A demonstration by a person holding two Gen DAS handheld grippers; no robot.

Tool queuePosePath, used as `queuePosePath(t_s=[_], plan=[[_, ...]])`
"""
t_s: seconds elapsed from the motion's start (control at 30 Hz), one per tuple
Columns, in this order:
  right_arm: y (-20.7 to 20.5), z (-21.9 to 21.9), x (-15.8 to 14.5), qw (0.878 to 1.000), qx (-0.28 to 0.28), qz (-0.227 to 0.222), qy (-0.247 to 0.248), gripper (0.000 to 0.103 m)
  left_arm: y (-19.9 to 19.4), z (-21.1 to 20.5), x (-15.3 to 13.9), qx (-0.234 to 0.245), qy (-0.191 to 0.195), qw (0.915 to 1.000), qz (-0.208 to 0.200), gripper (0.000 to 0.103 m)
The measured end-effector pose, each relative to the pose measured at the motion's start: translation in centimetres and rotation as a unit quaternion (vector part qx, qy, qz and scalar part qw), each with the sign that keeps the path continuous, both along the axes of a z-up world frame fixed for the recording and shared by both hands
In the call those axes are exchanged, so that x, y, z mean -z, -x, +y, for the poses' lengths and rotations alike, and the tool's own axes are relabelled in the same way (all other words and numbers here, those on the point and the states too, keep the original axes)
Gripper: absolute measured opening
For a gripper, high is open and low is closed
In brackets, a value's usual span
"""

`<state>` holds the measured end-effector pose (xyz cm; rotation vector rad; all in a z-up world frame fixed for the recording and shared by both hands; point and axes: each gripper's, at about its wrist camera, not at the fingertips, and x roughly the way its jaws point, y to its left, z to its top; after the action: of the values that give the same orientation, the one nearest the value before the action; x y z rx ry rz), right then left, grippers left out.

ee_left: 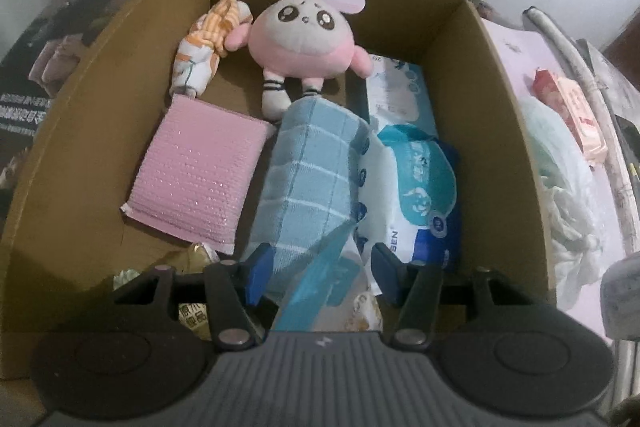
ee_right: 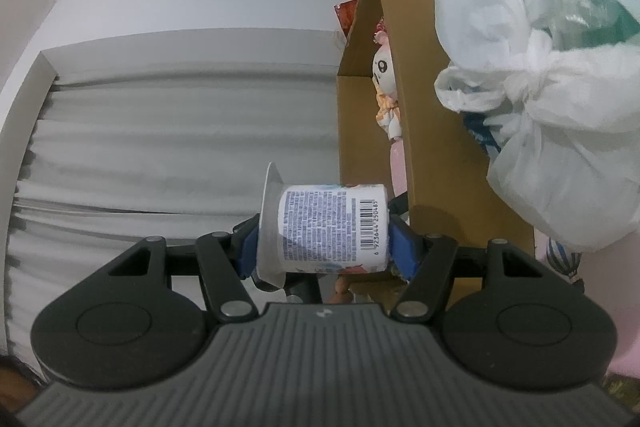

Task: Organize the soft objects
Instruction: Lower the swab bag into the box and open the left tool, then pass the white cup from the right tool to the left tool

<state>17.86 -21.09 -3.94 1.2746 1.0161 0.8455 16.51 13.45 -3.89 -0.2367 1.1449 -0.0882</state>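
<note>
clamping white cup (ee_right: 328, 229) sideways, right gripper (ee_right: 324, 251) part-open; left gripper (ee_left: 320, 267) half-open over blue towel (ee_left: 308, 179) (contact unclear)

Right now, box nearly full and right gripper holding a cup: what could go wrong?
1. The yogurt cup lies sideways in the right gripper, pinched end to end; it may crush or slip.
2. The left gripper straddles the blue checked towel beside the wipes pack; it could snag both.
3. The cardboard box has little bare floor.
</note>
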Motion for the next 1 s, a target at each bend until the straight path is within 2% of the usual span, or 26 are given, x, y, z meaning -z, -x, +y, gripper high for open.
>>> queuePosePath(t_s=[0.13,0.3,0.37,0.43,0.5,0.57,0.67,0.87,1.0], plan=[[0.0,0.3,0.2,1.000,0.001,0.005,0.004,0.063,1.5,0.5,-2.1,-0.015,0.030,0.9975,-0.061,0.058],[-0.5,0.5,0.4,1.000,0.009,0.009,-0.004,0.063,5.1,0.6,-5.6,-0.006,0.069,0.9870,-0.145,0.063],[-0.3,0.5,0.5,1.000,0.010,0.010,-0.009,0.063,6.8,0.0,-7.1,0.023,0.082,0.9806,-0.176,0.066],[-0.3,0.5,0.7,1.000,0.009,0.012,-0.014,0.063,8.2,-1.1,-8.4,0.068,0.085,0.9727,-0.205,0.082],[-0.2,0.7,1.0,1.000,0.005,0.015,-0.019,0.063,9.4,-2.7,-9.4,0.114,0.077,0.9649,-0.224,0.087],[0.3,0.6,1.3,1.000,-0.003,0.019,-0.025,0.063,10.4,-4.7,-9.9,0.158,0.060,0.9573,-0.234,0.087],[0.3,1.1,1.4,0.999,-0.013,0.020,-0.029,0.063,10.8,-7.2,-9.7,0.198,0.036,0.9512,-0.234,0.088],[0.6,1.8,1.5,0.998,-0.038,0.020,-0.038,0.063,10.4,-8.9,-8.6,0.214,0.034,0.9510,-0.221,0.087],[0.6,2.1,1.4,0.997,-0.053,0.022,-0.044,0.063,10.5,-9.4,-8.0,0.221,0.011,0.9480,-0.229,0.087]])
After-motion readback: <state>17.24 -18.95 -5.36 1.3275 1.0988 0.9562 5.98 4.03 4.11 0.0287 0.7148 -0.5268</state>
